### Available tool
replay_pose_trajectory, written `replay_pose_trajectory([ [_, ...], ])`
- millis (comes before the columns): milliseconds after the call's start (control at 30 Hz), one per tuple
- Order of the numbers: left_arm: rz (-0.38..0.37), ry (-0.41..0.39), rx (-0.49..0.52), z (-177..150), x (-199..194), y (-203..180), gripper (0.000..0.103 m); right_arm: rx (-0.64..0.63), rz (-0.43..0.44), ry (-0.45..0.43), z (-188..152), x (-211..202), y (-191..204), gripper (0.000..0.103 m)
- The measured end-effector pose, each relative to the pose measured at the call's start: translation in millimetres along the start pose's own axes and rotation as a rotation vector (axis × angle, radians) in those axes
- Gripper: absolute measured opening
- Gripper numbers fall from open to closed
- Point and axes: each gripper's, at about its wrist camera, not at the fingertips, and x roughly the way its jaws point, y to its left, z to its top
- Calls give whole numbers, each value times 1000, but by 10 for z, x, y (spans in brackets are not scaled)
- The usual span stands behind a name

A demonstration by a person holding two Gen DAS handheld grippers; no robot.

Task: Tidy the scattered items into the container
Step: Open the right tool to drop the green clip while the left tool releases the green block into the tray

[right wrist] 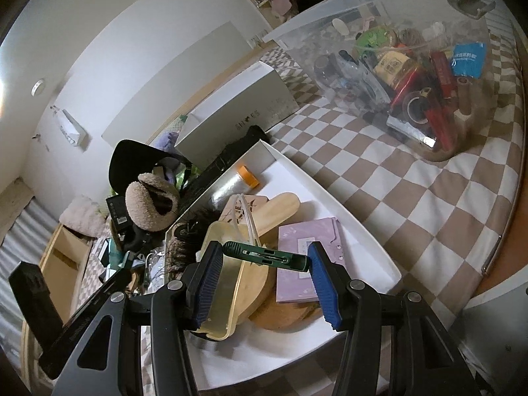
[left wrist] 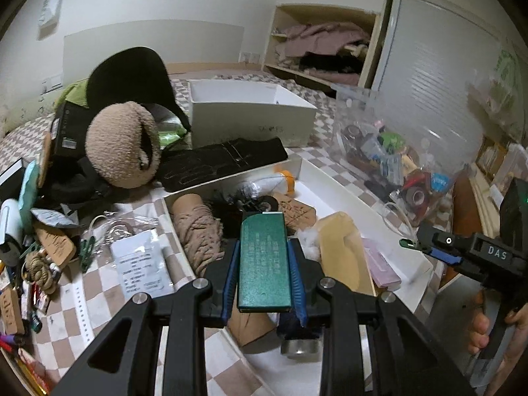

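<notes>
My left gripper [left wrist: 264, 257] was clamped tight on a green box [left wrist: 264, 264], over the white tray [right wrist: 330, 194]. My right gripper [right wrist: 264, 274] stood half open, pinching a green clip [right wrist: 265, 256] lengthwise above the tray's purple booklet [right wrist: 307, 241].

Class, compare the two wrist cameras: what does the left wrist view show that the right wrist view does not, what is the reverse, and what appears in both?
Left wrist view only: the left gripper shut on a green case, and a coil of rope on the checked cloth.

Right wrist view only: a lilac booklet lying flat in the white tray.

Both: the tray, the clear bin, the fuzzy earmuff, and the right gripper shut on a dark green clip.
</notes>
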Motion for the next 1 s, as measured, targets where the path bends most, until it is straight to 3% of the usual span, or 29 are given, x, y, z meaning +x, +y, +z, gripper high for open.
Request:
replay_pose_trajectory([
  [233, -4, 30, 27, 52, 213, -76, 29, -2, 6, 36, 13, 74, 1, 55],
  [300, -4, 35, 30, 55, 250, -85, 29, 7, -11, 41, 13, 97, -1, 74],
  [333, -5, 37, 31, 57, 269, -89, 29, 11, -19, 36, 12, 99, -3, 94],
  [367, -5, 40, 33, 58, 288, -93, 29, 11, -22, 27, 12, 92, -1, 97],
  [800, 3, 100, -2, -19, 506, -45, 30, -5, -5, 24, 12, 89, 53, 97],
  [833, 3, 103, -6, -27, 510, -36, 31, -6, -5, 24, 11, 86, 59, 97],
  [900, 6, 104, -9, -35, 497, -26, 47, -7, -7, 23, 13, 76, 67, 97],
  [1000, 7, 99, -11, -42, 449, -14, 53, 3, -4, 17, 20, 50, 64, 97],
])
